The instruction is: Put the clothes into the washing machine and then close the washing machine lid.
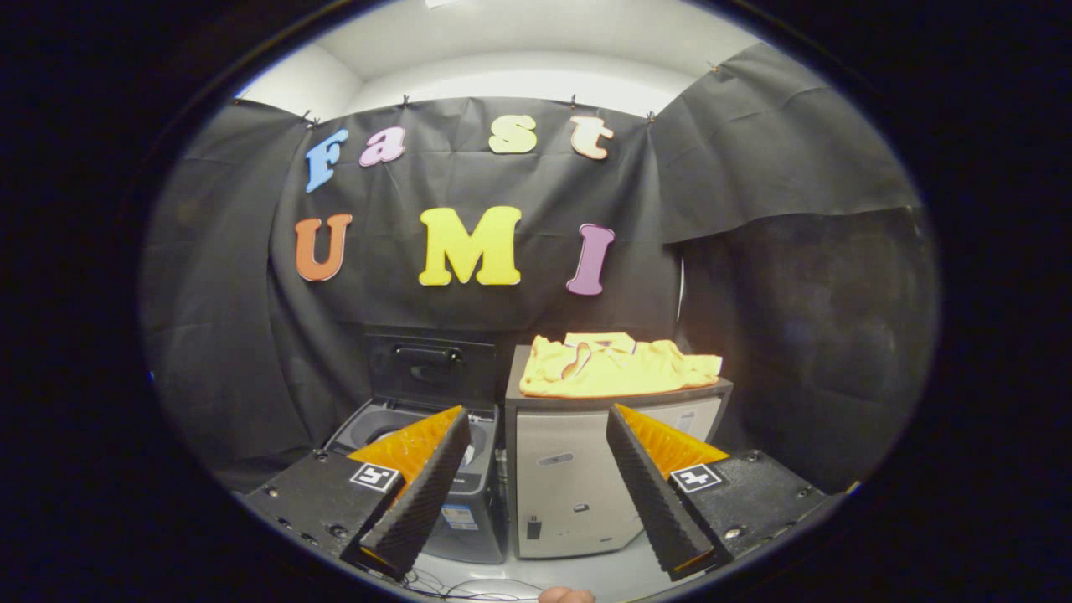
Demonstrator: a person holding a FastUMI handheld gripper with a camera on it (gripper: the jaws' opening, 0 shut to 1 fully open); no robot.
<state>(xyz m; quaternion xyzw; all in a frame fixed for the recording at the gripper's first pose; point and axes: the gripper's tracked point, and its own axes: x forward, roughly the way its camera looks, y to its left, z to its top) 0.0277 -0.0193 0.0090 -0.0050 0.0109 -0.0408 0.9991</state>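
Gripper [536,469] fingers spread wide on nothing, yellow shirt [615,366] atop cabinet [578,477], washing machine [419,427] lid raised alongside

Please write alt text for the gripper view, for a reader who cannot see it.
The open tool holds nothing, fingers apart. Beyond it, a yellow garment lies on a grey cabinet. Beside the cabinet stands a washing machine, lid raised.
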